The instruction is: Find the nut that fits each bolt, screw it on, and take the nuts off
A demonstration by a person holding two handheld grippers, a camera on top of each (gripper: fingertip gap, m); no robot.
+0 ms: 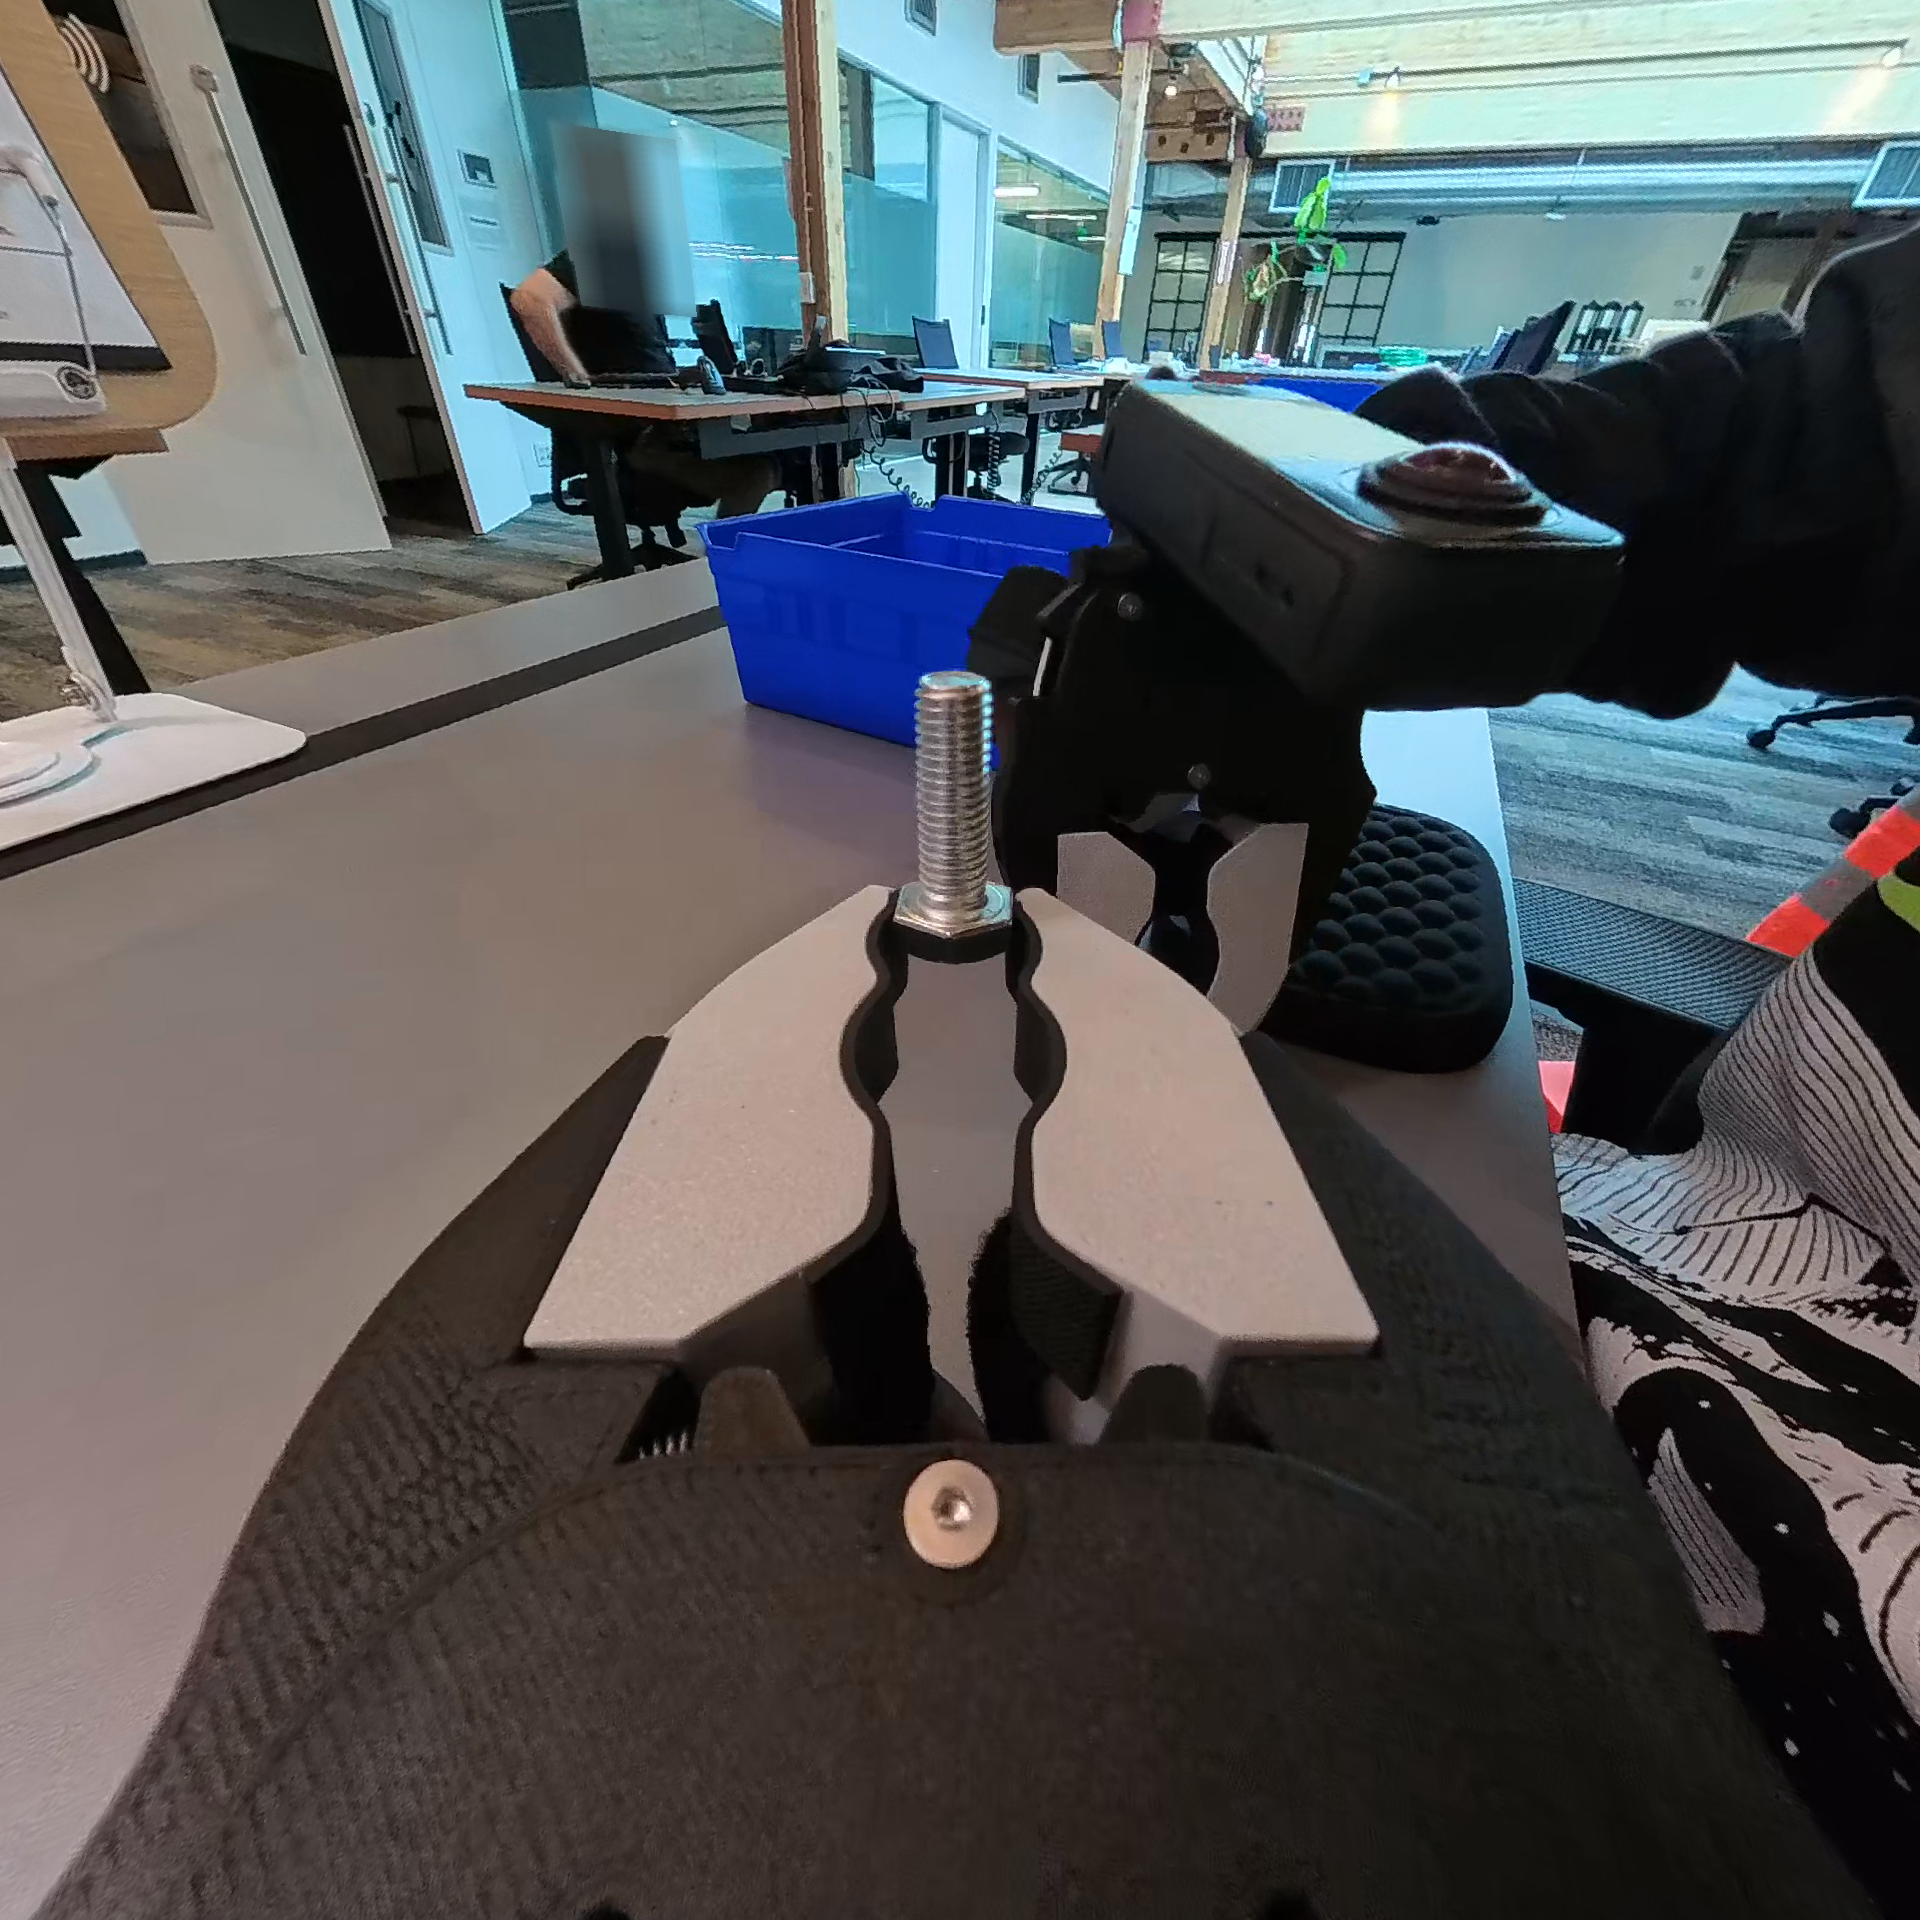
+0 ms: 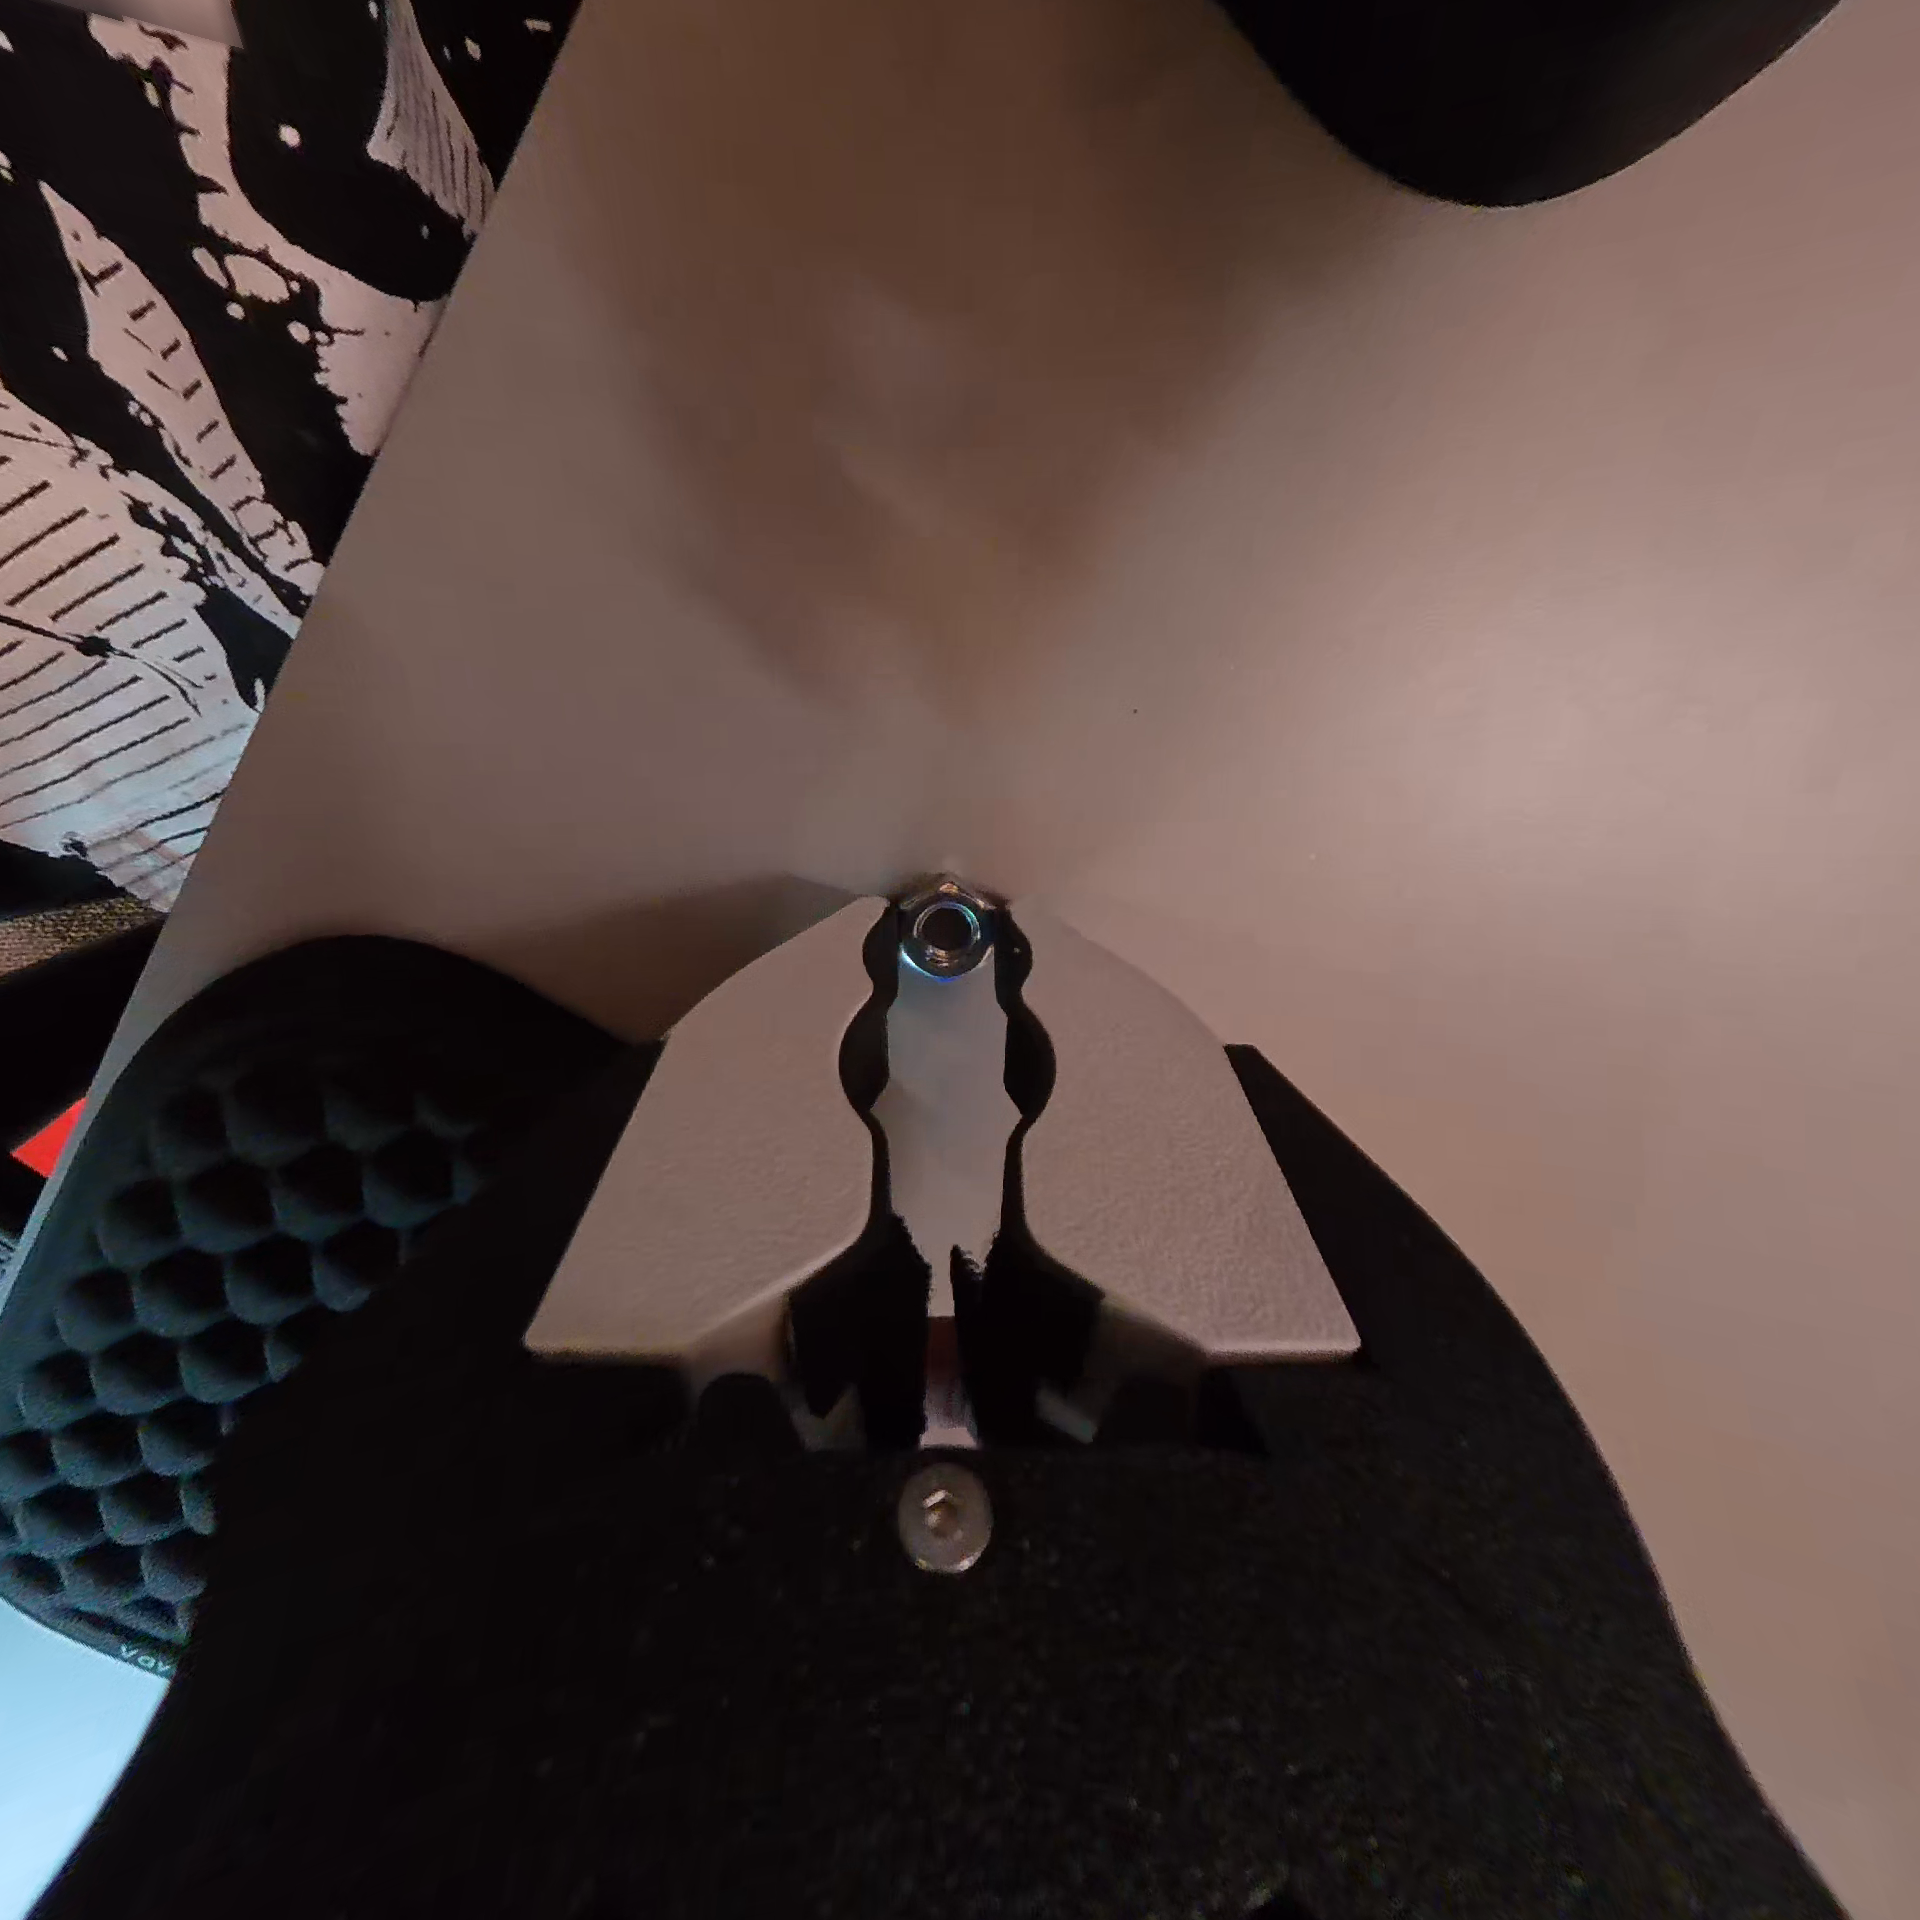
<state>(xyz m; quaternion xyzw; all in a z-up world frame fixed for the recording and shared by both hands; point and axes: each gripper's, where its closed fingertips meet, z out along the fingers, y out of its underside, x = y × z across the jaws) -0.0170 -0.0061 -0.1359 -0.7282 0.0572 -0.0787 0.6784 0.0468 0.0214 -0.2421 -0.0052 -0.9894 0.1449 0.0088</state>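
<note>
The bolt is held upright by its hex head between the tips of the left gripper, threads bare, no nut on it. Just right of the bolt, the right gripper is pointed down at the grey table, its tips closed narrowly on a small silver nut at the table surface. Behind the bolt a blue bin is seen. By this showing, fitting and threading are not yet begun; unscrewing is left too.
</note>
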